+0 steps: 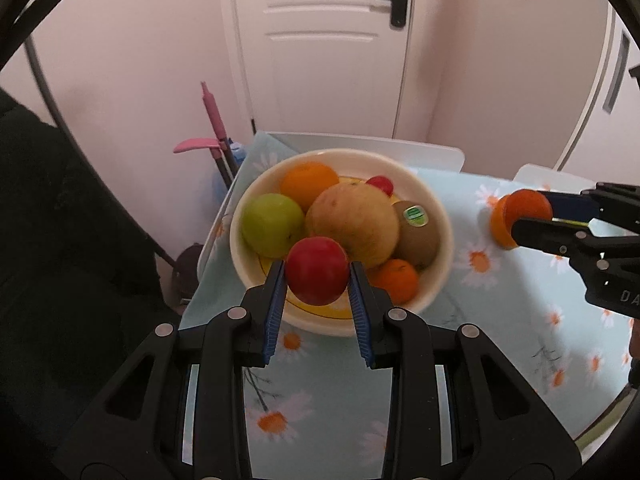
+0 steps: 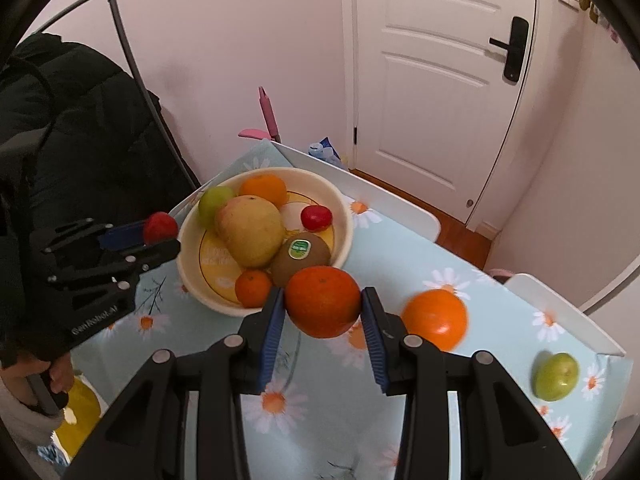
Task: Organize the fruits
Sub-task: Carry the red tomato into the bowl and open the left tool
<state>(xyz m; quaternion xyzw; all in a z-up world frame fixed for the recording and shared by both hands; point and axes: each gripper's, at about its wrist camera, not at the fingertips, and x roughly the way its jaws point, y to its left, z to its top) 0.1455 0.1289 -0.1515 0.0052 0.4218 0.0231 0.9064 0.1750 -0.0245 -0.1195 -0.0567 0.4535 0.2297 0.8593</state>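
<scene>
My left claw (image 1: 317, 276) was clamped on a red apple (image 1: 317, 270), its blue pads pressing both sides, and it hung over the bowl's (image 1: 436, 204) near rim at 6 o'clock. Inside that cream bowl, from my left camera, I saw a green apple (image 1: 272, 225) at 9 o'clock, an orange (image 1: 308, 184) at 11, a big yellowish fruit (image 1: 354, 224) in the middle, a small red fruit (image 1: 380, 185) at 1 o'clock, a stickered kiwi (image 1: 416, 232) at 3 and a small mandarin (image 1: 397, 281) at 5, touching the kiwi. The bowl stood on a pale blue daisy cloth (image 1: 500, 320) near the table's far left corner, with a pink tool (image 1: 212, 120) and a white door (image 1: 320, 40) behind. Farther right, my right claw (image 2: 323, 302) gripped a large orange (image 2: 323, 302) between its pads, just outside the bowl's rim at about 5 o'clock in my right camera's view, above the cloth. Right of it, a second orange (image 2: 435, 318) lay on the cloth, slightly blurred, and a loose green apple (image 2: 557, 376) sat well apart toward the table's right edge. A hand (image 2: 60, 376) on the left claw's grip showed at that view's lower left, beside something yellow (image 2: 80, 412) I could not identify.
</scene>
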